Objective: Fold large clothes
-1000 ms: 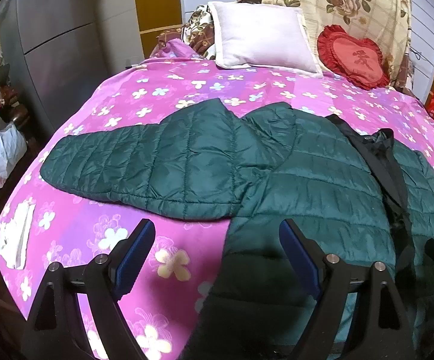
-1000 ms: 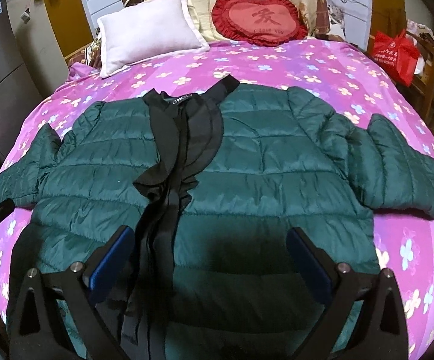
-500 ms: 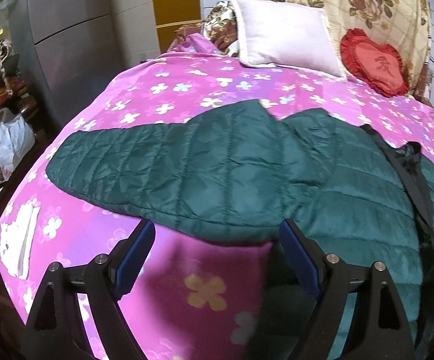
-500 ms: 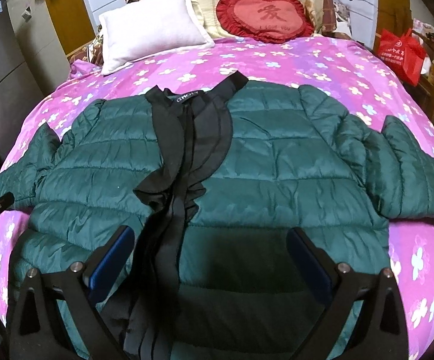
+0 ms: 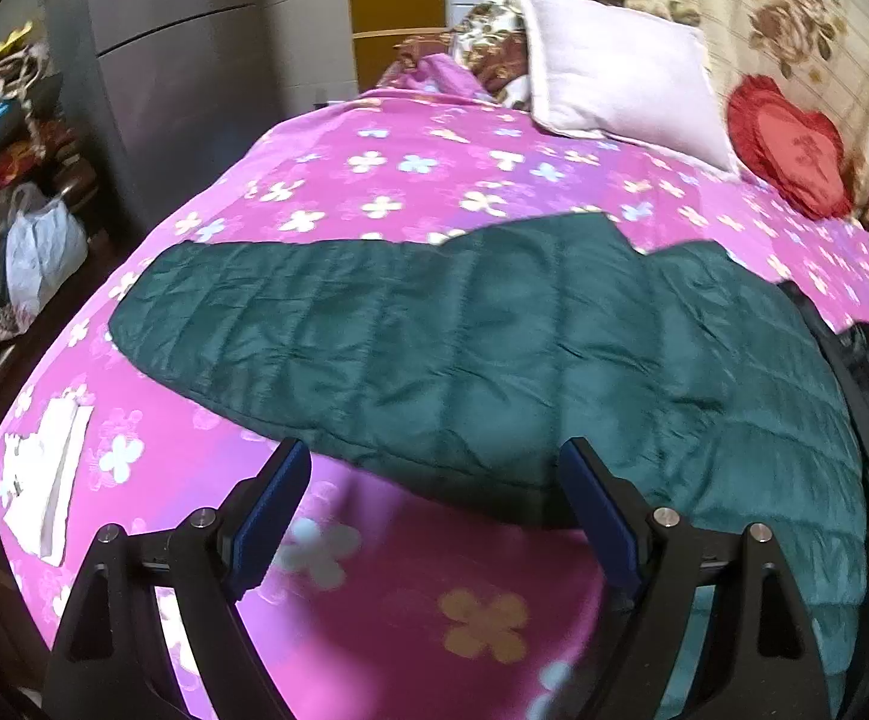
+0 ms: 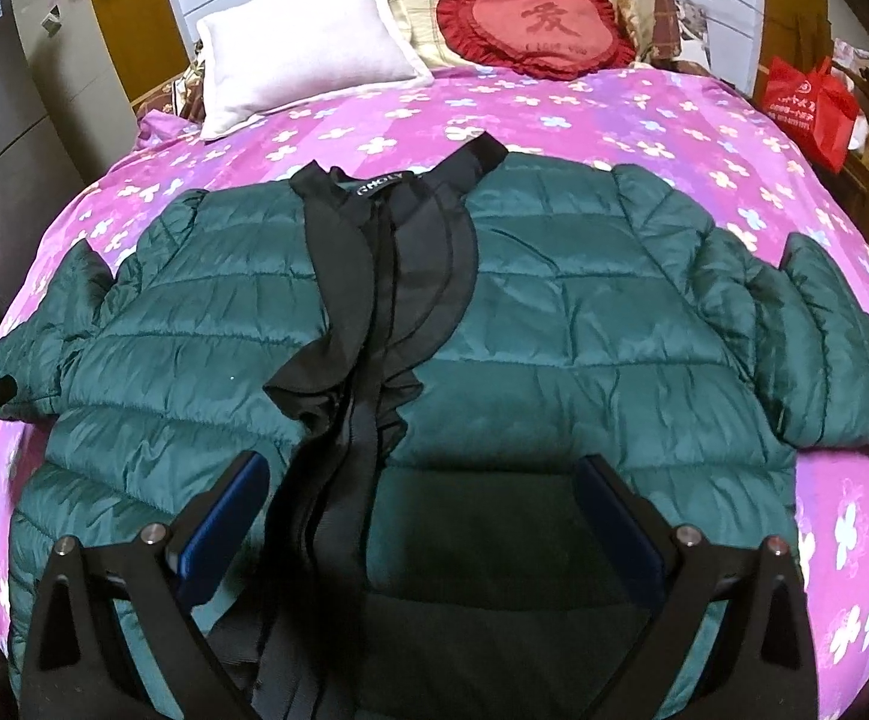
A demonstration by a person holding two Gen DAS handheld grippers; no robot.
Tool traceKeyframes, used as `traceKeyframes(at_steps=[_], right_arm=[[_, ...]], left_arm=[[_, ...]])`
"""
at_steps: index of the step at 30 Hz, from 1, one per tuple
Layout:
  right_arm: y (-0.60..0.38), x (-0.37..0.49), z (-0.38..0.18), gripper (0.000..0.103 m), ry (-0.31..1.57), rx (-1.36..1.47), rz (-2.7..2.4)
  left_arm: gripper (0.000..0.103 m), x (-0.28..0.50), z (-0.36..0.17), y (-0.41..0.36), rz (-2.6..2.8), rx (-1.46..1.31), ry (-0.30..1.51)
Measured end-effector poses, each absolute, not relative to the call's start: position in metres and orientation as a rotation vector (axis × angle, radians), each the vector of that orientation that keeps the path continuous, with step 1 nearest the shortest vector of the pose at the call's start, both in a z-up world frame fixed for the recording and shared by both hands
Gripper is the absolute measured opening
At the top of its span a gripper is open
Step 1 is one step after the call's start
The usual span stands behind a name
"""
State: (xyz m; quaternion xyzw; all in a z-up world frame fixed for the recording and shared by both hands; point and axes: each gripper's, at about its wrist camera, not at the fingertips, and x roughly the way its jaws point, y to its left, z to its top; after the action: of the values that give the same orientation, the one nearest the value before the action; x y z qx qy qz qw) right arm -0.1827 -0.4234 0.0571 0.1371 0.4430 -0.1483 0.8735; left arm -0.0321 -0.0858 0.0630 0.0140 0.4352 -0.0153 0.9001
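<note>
The jacket lies flat on the bed. Both tools, left and right, hover spread and empty. The left should pinch the sleeve edge deeply.

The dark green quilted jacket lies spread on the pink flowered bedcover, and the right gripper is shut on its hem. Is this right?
Not quite. The dark green quilted jacket lies spread on the pink flowered bedcover, but the right gripper is open, holding nothing, as the right wrist view shows.

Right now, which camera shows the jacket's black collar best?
The right wrist view. The collar lies near the middle of that picture, seen whole, with its label readable and the black front strip running down the green jacket. The left wrist view catches only a dark sliver of it at the right edge.
</note>
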Motion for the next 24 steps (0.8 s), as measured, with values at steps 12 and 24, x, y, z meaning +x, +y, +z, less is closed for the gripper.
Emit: traceKeyframes(at_steps=[12, 24], right_arm=[[-0.418, -0.187, 0.053, 0.103, 0.945, 0.277, -0.291], [-0.418, -0.188, 0.053, 0.103, 0.955, 0.266, -0.293]], left_arm=[[0.067, 0.024, 0.053, 0.032, 0.179, -0.230, 0.940], [0.067, 0.072, 0.026, 0.121, 0.428, -0.411, 0.951]])
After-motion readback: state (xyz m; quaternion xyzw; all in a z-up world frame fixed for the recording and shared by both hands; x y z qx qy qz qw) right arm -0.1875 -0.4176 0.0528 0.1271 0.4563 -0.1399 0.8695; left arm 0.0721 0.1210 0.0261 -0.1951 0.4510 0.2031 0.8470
